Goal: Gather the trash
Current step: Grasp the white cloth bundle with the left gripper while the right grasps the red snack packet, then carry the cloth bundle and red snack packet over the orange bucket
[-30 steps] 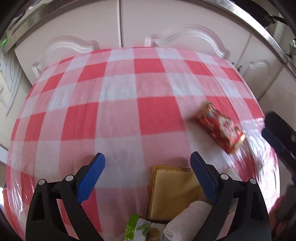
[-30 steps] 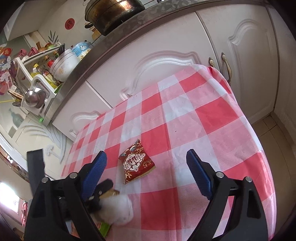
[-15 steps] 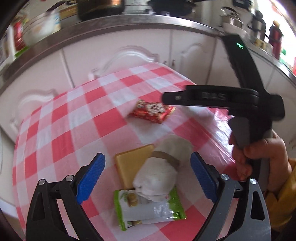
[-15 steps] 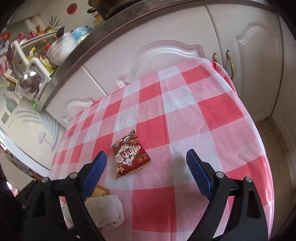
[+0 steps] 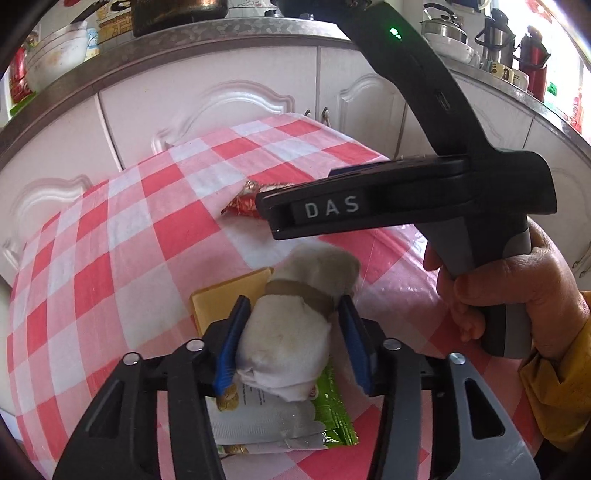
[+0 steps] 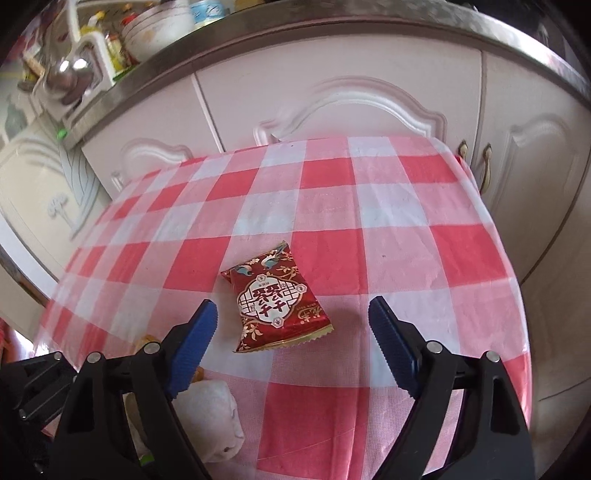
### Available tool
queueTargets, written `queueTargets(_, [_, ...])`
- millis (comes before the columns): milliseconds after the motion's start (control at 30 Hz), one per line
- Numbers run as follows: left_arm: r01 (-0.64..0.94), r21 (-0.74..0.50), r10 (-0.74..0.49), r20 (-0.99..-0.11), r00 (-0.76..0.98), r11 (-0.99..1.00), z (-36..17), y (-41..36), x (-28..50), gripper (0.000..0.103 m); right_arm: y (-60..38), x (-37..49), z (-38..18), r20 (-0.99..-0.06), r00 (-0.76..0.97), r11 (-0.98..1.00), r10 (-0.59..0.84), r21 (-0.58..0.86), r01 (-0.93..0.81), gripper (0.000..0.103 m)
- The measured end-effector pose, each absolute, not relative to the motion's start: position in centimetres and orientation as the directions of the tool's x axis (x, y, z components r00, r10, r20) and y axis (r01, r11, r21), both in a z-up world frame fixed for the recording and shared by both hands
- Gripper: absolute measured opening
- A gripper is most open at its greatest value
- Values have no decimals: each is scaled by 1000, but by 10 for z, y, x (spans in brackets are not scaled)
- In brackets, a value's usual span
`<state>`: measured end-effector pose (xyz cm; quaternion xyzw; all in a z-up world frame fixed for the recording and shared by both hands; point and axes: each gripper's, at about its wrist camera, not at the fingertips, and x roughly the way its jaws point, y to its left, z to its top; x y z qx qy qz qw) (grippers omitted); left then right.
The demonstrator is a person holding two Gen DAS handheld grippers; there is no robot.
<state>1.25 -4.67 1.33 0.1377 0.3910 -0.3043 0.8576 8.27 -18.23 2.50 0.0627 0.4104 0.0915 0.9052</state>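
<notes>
My left gripper [image 5: 291,336] has closed around a crumpled white tissue wad [image 5: 291,325] with a brown band; the left pad touches it, the right pad sits just beside it. The wad lies on a green-and-white snack wrapper [image 5: 273,421] and a yellow packet [image 5: 221,299]. A red snack packet [image 6: 275,299] lies on the checked tablecloth [image 6: 388,258], between and just ahead of my open right gripper [image 6: 293,325]. The red packet also shows in the left wrist view [image 5: 245,201], partly behind the right gripper's body [image 5: 406,199]. The wad shows in the right wrist view [image 6: 210,417].
White kitchen cabinets [image 6: 351,88] stand behind the table under a grey counter [image 5: 221,33] with bowls, pots and bottles. The table edge drops off at the right [image 6: 517,295]. A hand [image 5: 517,288] holds the right gripper close beside my left one.
My left gripper has moved forward over the pile and narrowed its jaws around the tissue wad. My right gripper has turned and moved closer to the red packet, staying open.
</notes>
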Motion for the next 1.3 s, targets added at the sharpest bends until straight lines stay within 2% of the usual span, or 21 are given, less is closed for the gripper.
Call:
queueTargets(67, [620,-23,-424,-749,509,785,14,-43,11,40,-175,86,23,-746,635,980,198,150,-130,81])
queueTargets(233, [582,-85,-443,-738,509,809,16,-29,7,39,-171,90,20,-763,621,984,177,121,-132,71])
queueTargets(367, [541,-128,-451,-724,522,831,18,-17,6,39,-168,90,19,-764,625,986,159,93,-137,57])
queueTargets(433, [521,-152,-457,-717,527,840,21,-10,5,39,-166,90,19,-764,626,986,158,84,-145,53])
queueTargets(767, [420,-222,-448,-685,575,880,32,24,-4,39,-169,86,22,-748,629,977,212,141,-162,50])
queueTargets(1300, [230,-151,-268,-704,658,961,43,86,-31,39,-184,69,32,-669,677,943,308,308,-125,50])
